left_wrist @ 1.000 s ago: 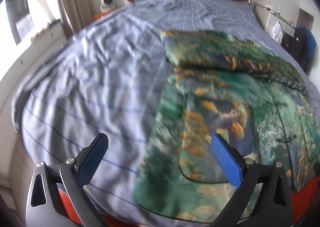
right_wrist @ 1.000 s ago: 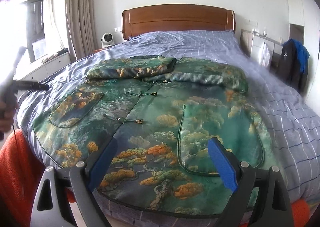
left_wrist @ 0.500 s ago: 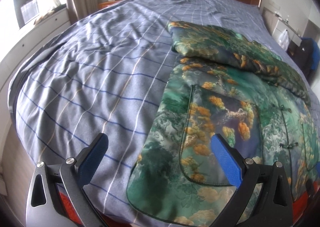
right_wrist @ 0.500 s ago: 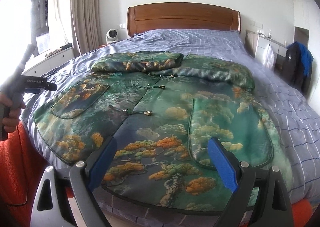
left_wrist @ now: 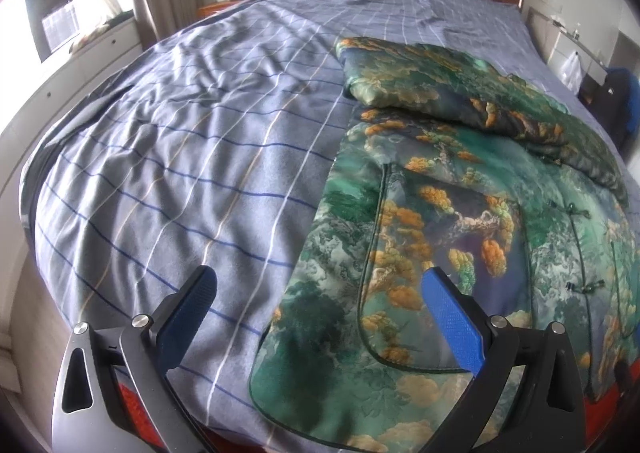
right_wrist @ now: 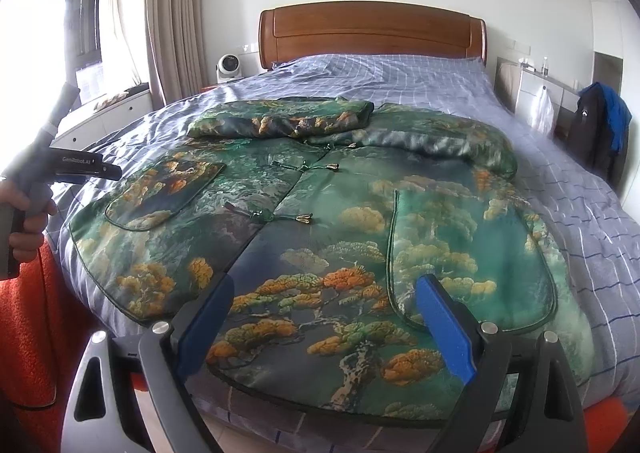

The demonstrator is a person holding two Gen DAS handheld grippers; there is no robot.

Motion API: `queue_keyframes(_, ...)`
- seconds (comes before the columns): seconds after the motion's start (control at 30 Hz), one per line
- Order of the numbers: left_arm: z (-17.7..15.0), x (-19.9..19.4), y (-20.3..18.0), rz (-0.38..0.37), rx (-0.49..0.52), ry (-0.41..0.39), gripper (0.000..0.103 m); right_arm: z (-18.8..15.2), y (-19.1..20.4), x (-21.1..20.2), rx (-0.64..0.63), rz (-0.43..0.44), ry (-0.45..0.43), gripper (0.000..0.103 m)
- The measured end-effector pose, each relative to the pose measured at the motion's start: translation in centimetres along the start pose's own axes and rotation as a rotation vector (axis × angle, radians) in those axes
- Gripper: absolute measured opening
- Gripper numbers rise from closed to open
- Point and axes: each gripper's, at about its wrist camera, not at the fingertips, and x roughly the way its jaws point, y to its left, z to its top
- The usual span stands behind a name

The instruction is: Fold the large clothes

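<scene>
A large green jacket (right_wrist: 320, 229) printed with orange trees lies flat, front up, on the bed, its hem at the foot edge. Both sleeves (right_wrist: 280, 119) are folded across the chest. It also shows in the left wrist view (left_wrist: 440, 221). My left gripper (left_wrist: 316, 305) is open and empty above the jacket's left hem corner. From the right wrist view it appears as a hand-held tool (right_wrist: 60, 169) at the left. My right gripper (right_wrist: 324, 313) is open and empty above the hem's middle, touching nothing.
The bed has a blue checked cover (left_wrist: 200, 133) and a wooden headboard (right_wrist: 372, 33). A window ledge (left_wrist: 80, 65) runs along the left side. A white fan (right_wrist: 228, 67) stands by the headboard. A cabinet (right_wrist: 536, 93) and a dark bag (right_wrist: 600, 121) are on the right.
The left gripper has swung left and nearer the bed, so the jacket sits further right in its view. The right gripper has shifted slightly right. Both stayed open.
</scene>
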Motion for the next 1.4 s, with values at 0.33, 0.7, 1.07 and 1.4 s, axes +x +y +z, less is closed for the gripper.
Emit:
queue_keyframes(0.33, -0.1, 0.1, 0.1, 0.009, 0.003, 0.008, 0.102, -0.1, 0.2, 0.0, -0.008, 0.006, 0.004, 0.091)
queue_keyframes(0.7, -0.2, 0.4, 0.2, 0.012, 0.005, 0.013, 0.102, -0.2, 0.6, 0.5, -0.014, 0.017, 0.016, 0.091)
queue_keyframes(1.07, -0.2, 1.8, 1.4, 0.016, 0.054, 0.073, 0.102, 0.6, -1.4, -0.2, 0.021, 0.019, 0.008, 0.091)
queue_keyframes(1.4, -0.4, 4.6, 5.0, -0.159, 0.003, 0.196, 0.102, 0.2, -18.6, -3.6, 0.337, -0.162, 0.143, 0.091)
